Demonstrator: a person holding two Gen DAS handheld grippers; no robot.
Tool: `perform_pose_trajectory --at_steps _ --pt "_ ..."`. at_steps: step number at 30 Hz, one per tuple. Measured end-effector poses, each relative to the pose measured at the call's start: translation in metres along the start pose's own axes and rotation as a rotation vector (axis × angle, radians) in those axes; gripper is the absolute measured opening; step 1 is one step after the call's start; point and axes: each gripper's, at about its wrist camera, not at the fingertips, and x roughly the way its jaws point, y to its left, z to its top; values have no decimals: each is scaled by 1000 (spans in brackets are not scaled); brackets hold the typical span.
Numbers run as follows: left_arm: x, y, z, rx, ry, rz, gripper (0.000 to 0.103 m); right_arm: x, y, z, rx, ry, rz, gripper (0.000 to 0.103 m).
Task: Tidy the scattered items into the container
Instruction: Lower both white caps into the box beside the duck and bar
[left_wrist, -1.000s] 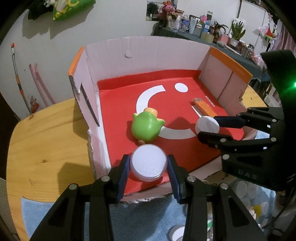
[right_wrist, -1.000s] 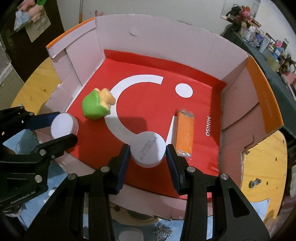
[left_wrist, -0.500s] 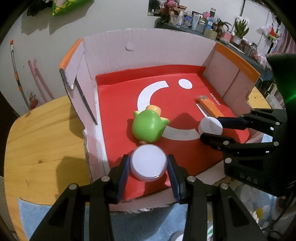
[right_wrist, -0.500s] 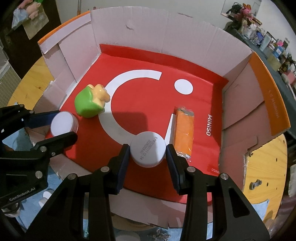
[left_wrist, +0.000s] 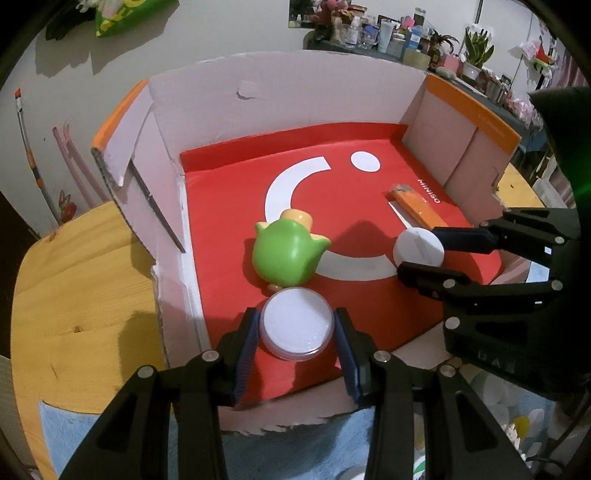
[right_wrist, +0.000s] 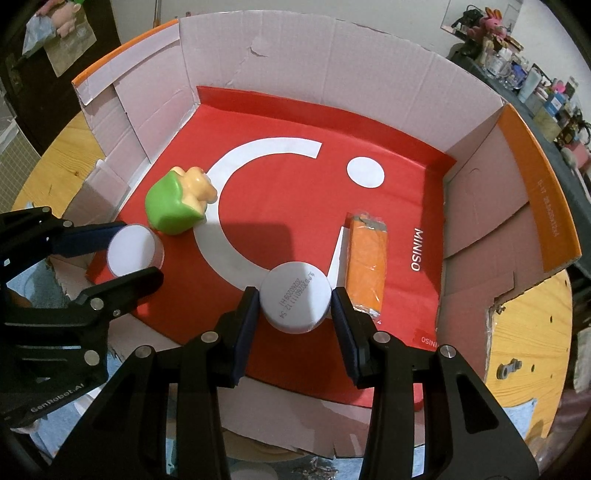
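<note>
A cardboard box (left_wrist: 280, 107) (right_wrist: 332, 66) with a red floor lies open on the wooden table. My left gripper (left_wrist: 295, 328) is shut on a round white-lidded jar (left_wrist: 294, 322) over the box's near left corner; the same jar (right_wrist: 135, 250) shows in the right wrist view. My right gripper (right_wrist: 294, 297) is shut on a white round jar (right_wrist: 294, 295) with printed digits on its base, held over the near middle of the box; it appears as a white disc (left_wrist: 418, 247) in the left wrist view. A green toy (left_wrist: 288, 253) (right_wrist: 175, 206) and an orange packet (left_wrist: 417, 205) (right_wrist: 367, 266) lie inside.
The box stands on a round wooden table (left_wrist: 74, 295) (right_wrist: 532, 343) with a blue cloth (left_wrist: 70, 435) at the near edge. More small white items (left_wrist: 498, 402) lie near the front right. A cluttered shelf (left_wrist: 406, 37) runs along the far wall.
Both grippers keep their jars. The box looms slightly larger in the left wrist view, as that gripper edged in over its near edge; the right view is nearly unchanged.
</note>
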Motion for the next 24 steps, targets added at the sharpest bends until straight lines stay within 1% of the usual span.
perform_pose_trajectory --at_steps 13,24 --pt "8 -9 6 41 22 4 43 1 1 -6 -3 7 -9 38" --pt "8 -10 7 58 19 3 43 -1 -7 -17 7 8 0 38"
